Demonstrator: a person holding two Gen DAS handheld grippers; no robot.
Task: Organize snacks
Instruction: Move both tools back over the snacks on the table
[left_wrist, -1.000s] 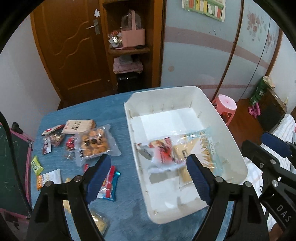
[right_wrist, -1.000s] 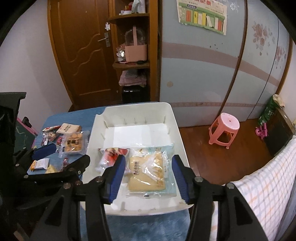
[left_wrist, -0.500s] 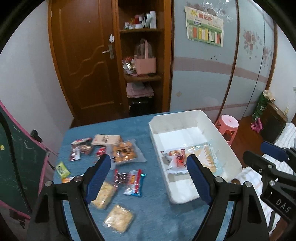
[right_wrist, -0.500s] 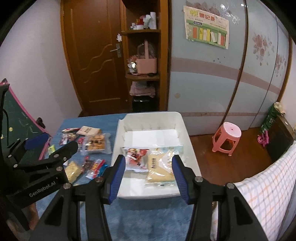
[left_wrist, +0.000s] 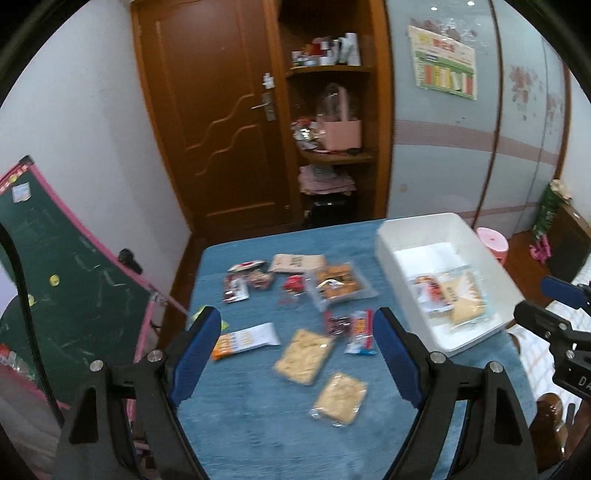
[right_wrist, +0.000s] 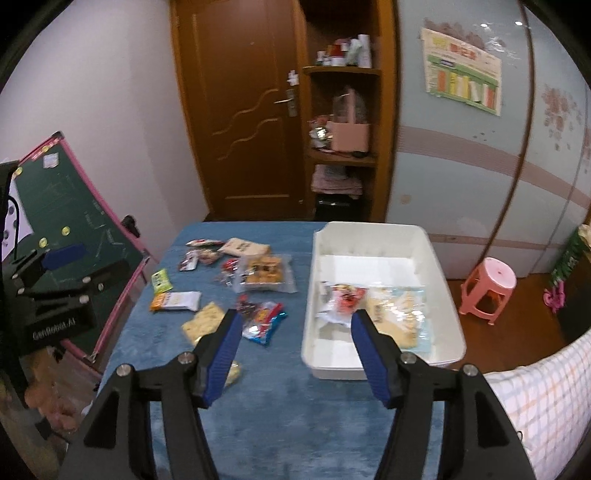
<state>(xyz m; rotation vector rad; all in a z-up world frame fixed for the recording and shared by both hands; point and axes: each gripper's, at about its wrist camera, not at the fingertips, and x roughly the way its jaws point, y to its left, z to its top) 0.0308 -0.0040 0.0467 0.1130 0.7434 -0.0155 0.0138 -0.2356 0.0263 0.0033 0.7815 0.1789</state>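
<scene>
both grippers have pulled back and up from the white bin over the last second; earlier it filled the frame between our jaws, now it sits at mid right of the left wrist view and right of centre in the right wrist view. our left gripper and right gripper both show jaws spread wide with nothing between them. two packets lie in the bin: a red-printed packet and a pale cracker bag (touching, possibly overlapping). the loose snacks remain on the blue tablecloth, left of the bin, among them the cookie tray bag and two cracker packs at lower centre. we judge one deposit complete and the next pick due, most items still outstanding.
</scene>
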